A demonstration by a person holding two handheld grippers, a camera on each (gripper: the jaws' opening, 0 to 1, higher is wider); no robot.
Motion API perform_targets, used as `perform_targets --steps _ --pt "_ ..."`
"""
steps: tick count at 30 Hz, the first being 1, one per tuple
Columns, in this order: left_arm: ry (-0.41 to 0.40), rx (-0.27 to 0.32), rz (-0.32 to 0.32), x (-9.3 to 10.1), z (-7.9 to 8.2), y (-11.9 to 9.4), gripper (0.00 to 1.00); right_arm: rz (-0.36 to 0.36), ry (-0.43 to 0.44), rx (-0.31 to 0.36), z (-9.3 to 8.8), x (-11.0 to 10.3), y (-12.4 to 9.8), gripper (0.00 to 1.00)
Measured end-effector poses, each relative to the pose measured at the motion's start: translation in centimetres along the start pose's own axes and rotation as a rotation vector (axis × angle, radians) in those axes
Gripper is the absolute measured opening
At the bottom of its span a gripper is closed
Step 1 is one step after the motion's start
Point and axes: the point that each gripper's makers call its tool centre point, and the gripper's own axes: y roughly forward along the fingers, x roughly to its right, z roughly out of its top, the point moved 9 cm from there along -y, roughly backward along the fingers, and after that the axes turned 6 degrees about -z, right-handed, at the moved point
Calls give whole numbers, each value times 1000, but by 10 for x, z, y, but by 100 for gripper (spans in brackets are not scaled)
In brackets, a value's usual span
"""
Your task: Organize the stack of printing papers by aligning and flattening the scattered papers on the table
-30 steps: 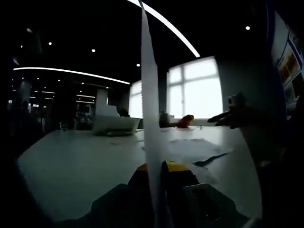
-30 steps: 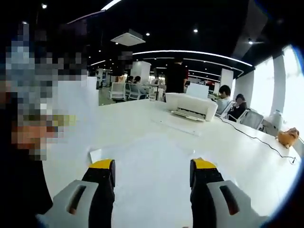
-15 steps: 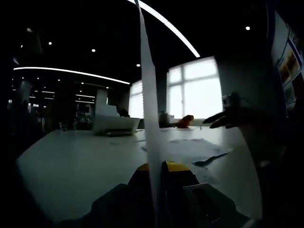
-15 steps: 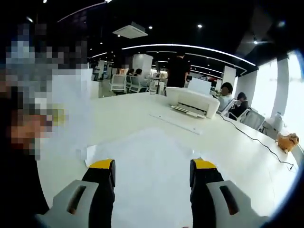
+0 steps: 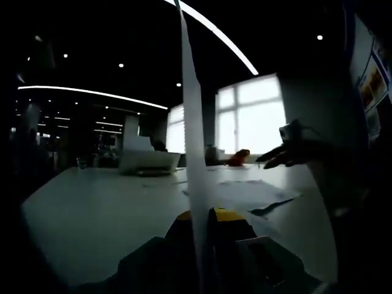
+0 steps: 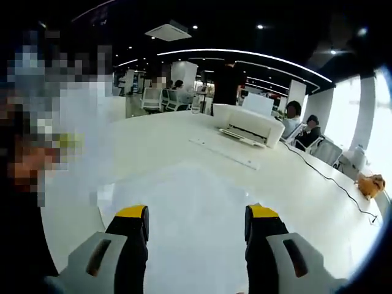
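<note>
Left gripper [image 5: 202,223]: clenched on upright sheet [image 5: 191,122], frame centre | Right gripper [image 6: 196,223]: released, jaws apart over papers [image 6: 184,196], lower centre | Printer [image 6: 245,125]: upper centre, table [image 6: 306,190]

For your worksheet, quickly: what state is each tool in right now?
Left tool: shut on a sheet of paper held edge-on.
Right tool: open, holding nothing, above papers on the table.

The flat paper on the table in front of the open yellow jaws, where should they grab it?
Probably by its near edge. The paper lies flat on the white table, so the right gripper, open, has nothing to close around in the middle; coming in low from the near side lets one jaw slip under that edge.
</note>
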Motion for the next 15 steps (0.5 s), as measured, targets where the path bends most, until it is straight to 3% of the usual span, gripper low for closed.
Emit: perform_targets --steps 15 --pt "-1 -1 -5 0 0 0 6 9 -20 -18 8 -1 10 59"
